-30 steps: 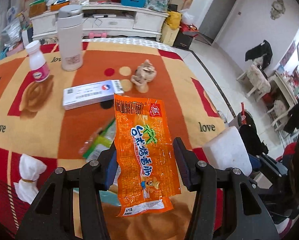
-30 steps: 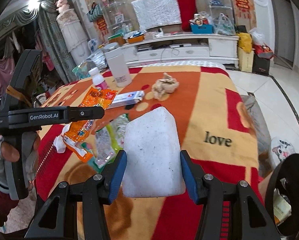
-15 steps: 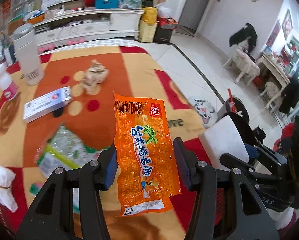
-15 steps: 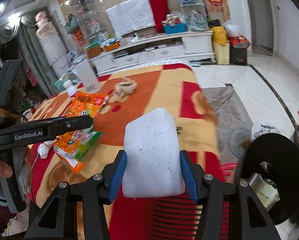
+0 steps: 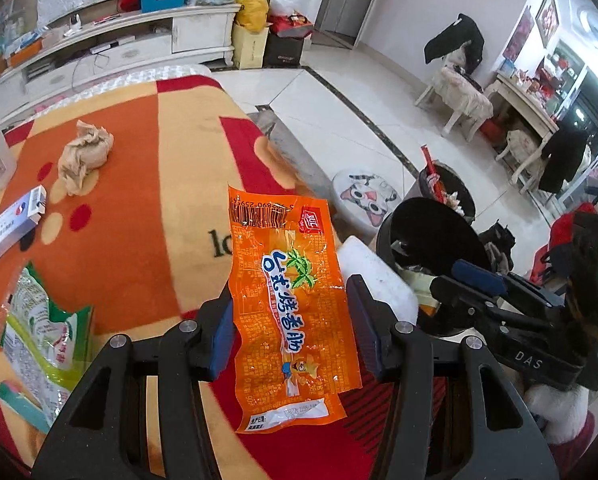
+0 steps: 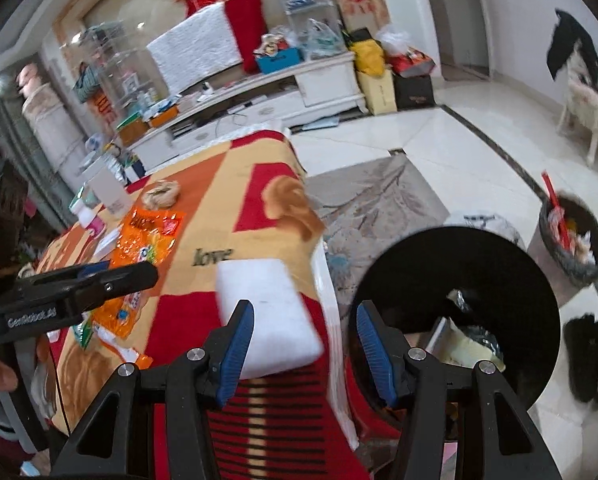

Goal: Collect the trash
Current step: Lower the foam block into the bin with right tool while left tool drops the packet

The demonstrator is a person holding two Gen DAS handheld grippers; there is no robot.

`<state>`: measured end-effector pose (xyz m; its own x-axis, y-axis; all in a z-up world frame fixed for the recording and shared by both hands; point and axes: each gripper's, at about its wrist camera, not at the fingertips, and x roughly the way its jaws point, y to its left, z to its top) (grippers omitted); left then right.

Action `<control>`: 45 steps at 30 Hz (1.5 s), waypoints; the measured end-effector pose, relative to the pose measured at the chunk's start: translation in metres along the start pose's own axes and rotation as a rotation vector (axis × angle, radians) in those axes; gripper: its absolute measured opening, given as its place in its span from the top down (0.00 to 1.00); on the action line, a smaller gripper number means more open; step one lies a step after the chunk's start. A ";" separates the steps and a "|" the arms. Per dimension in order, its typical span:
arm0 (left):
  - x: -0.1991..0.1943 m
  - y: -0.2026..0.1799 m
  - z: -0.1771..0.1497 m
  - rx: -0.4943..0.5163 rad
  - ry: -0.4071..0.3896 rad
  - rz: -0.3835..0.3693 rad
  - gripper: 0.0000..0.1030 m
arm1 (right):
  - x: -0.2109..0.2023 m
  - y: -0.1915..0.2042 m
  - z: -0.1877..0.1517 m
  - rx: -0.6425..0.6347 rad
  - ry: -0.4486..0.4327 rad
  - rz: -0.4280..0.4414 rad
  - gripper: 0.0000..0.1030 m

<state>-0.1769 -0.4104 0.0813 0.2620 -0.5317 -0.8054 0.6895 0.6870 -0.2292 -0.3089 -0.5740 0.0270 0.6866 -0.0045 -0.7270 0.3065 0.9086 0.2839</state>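
1. Left wrist view: left gripper [image 5: 293, 322], jaws clamped on orange snack wrapper [image 5: 289, 312], frame centre.
2. Right wrist view: right gripper [image 6: 305, 350], white foam block [image 6: 269, 316] between jaws, lower centre; grip unclear; black bin [image 6: 459, 280] lower right.

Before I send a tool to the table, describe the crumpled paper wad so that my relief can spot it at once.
Start at the table under the orange, red and yellow blanket. Toward its far end, just beyond the flat white box, sits the crumpled paper wad. It is tan, balled up and unprinted, while the things near it are flat and printed.
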 end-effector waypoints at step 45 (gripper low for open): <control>0.076 -0.105 0.038 -0.008 0.091 -0.396 0.38 | -0.032 -0.112 -0.005 0.204 -0.021 -0.202 0.19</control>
<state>-0.2040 -0.5423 0.0646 -0.0842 -0.7104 -0.6987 0.7197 0.4416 -0.5358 -0.3684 -0.6737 0.0148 0.6106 -0.1875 -0.7694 0.5636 0.7854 0.2559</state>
